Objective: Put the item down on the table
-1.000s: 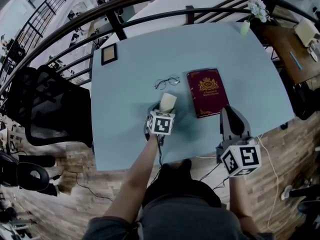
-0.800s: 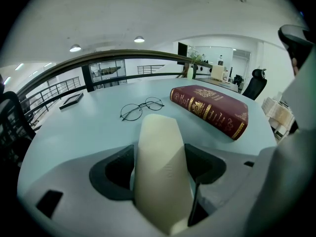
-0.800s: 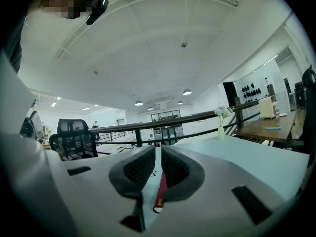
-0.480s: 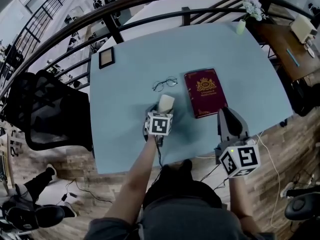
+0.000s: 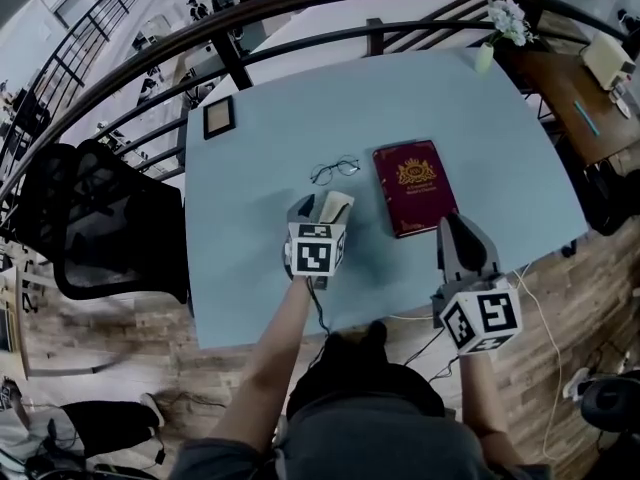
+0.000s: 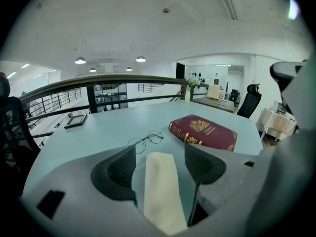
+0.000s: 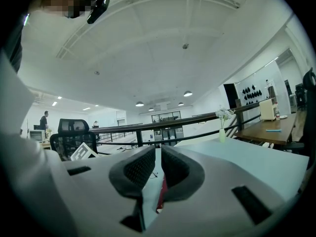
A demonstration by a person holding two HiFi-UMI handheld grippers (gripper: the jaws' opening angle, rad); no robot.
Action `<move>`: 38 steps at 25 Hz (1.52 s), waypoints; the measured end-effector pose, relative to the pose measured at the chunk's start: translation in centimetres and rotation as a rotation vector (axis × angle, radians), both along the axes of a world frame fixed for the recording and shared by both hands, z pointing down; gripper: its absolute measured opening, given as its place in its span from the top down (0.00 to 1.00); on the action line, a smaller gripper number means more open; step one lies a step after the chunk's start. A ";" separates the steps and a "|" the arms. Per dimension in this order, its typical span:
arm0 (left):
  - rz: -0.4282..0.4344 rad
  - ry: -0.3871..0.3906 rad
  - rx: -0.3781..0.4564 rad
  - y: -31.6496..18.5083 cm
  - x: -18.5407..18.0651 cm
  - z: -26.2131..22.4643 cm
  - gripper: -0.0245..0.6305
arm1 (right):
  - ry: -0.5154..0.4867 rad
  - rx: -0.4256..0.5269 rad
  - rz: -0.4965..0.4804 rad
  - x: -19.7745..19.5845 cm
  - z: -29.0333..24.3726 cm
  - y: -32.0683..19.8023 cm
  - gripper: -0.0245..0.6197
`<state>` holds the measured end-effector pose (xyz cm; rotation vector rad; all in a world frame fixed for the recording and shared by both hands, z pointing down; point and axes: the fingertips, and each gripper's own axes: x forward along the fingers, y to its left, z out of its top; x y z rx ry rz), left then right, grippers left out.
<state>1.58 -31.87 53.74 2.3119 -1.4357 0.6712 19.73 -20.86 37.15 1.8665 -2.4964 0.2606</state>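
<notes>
Near the front edge of the pale blue counter (image 5: 250, 268), a cream item (image 6: 162, 191) is lying loose between the parted jaws of the left hand-held gripper (image 6: 157, 157), just short of spectacles (image 5: 334, 169) and a red book (image 5: 413, 186); the right hand-held gripper (image 7: 157, 169) is hovering clenched, empty.

The desk (image 5: 480, 118) is plain pale blue. The book (image 5: 414, 186) is dark red with a gold crest, and the glasses (image 5: 334, 169) at its 9 o'clock have a thin dark frame. The item (image 6: 162, 186) is plain cream. The left gripper (image 6: 159, 157) and the right gripper (image 7: 157, 169) are grey with black ribbed jaws.
</notes>
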 end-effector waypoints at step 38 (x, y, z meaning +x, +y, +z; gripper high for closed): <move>-0.065 0.201 0.451 6.4 -5.5 -17.6 0.95 | 0.017 0.056 -0.013 -2.6 -1.9 0.9 0.95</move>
